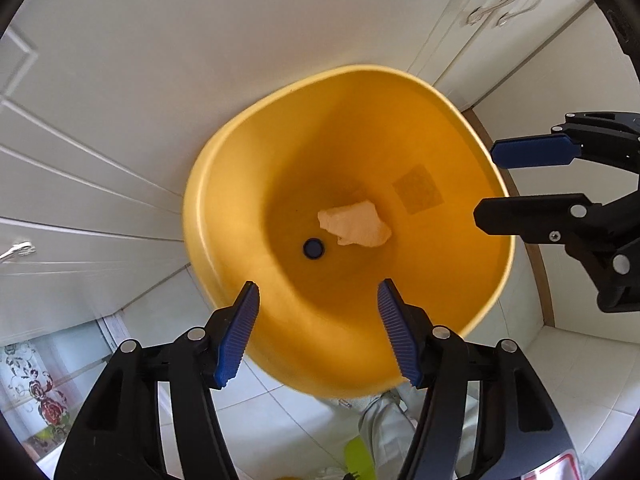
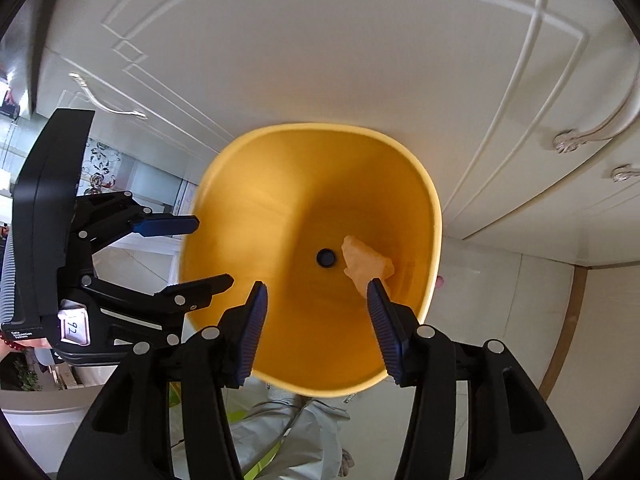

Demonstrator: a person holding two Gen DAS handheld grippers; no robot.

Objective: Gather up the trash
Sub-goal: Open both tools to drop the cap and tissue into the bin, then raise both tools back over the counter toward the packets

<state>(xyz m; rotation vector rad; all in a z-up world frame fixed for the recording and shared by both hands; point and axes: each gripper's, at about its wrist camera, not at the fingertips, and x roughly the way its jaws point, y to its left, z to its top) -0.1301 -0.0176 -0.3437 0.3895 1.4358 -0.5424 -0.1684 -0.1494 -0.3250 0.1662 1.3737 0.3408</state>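
Note:
A yellow bin (image 1: 224, 200) stands on the floor against white cabinets; it also shows in the right wrist view (image 2: 432, 216). A crumpled paper tissue (image 1: 356, 224) lies at its bottom next to a dark blue cap (image 1: 313, 248). The tissue (image 2: 366, 262) and the cap (image 2: 327, 257) show in the right wrist view too. My left gripper (image 1: 318, 292) is open and empty above the bin's near rim. My right gripper (image 2: 316, 292) is open and empty above the bin. Each gripper shows in the other's view: the right one (image 1: 484, 182), the left one (image 2: 214, 248).
White cabinet doors (image 1: 120, 80) with curved handles (image 2: 592, 132) stand behind the bin. Pale floor tiles (image 1: 280, 420) lie below. The person's light trousers (image 2: 288, 432) and a green item (image 1: 360, 460) are near the bottom edge.

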